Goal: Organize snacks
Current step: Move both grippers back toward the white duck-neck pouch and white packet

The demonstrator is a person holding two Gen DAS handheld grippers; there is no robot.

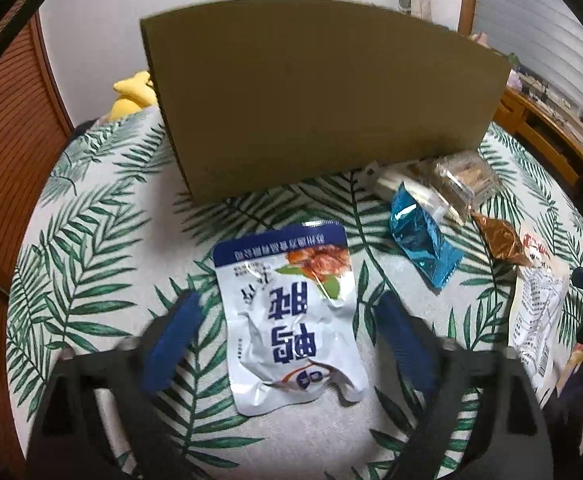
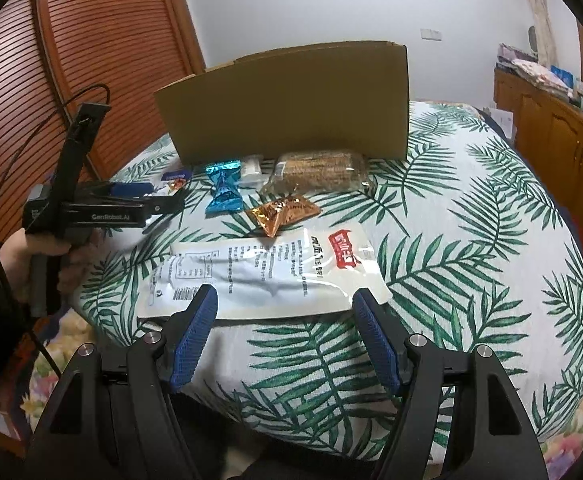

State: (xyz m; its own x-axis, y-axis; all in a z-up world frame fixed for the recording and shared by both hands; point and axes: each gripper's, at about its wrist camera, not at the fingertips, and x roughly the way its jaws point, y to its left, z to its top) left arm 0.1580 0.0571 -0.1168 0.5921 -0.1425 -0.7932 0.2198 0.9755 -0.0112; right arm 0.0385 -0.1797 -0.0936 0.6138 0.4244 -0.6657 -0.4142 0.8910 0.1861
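Surface: a bed [image 2: 471, 208] under a palm-leaf cover carries everything.
Box: a cardboard box [image 1: 323, 100] stands upright toward the bed's far edge, its plain side facing both cameras.
White pouch: a white and blue pouch [image 1: 291, 316] lies flat in front of the box, near the bed's left edge, printed side up.
Left hand-held gripper: the left hand-held gripper [image 1: 287, 308] hangs over the white pouch, jaws spread wide, one blue pad on each side of it; neither pad presses on it. A hand [image 2: 39, 248] holds its handle beyond the bed's left edge.
Blue packet: a blue foil packet [image 2: 223, 192] lies just in front of the box, right of the white pouch.
Clear pack: a clear pack [image 2: 319, 172] of brown biscuits rests against the foot of the box.
Orange packet: an orange foil packet [image 2: 283, 212] lies in front of the clear pack.
Long bag: a long white bag [image 2: 267, 272] with a red label lies flat near the bed's near edge.
Right hand-held gripper: the right hand-held gripper [image 2: 285, 302] points at the long bag's near edge, jaws apart, nothing clamped between them.
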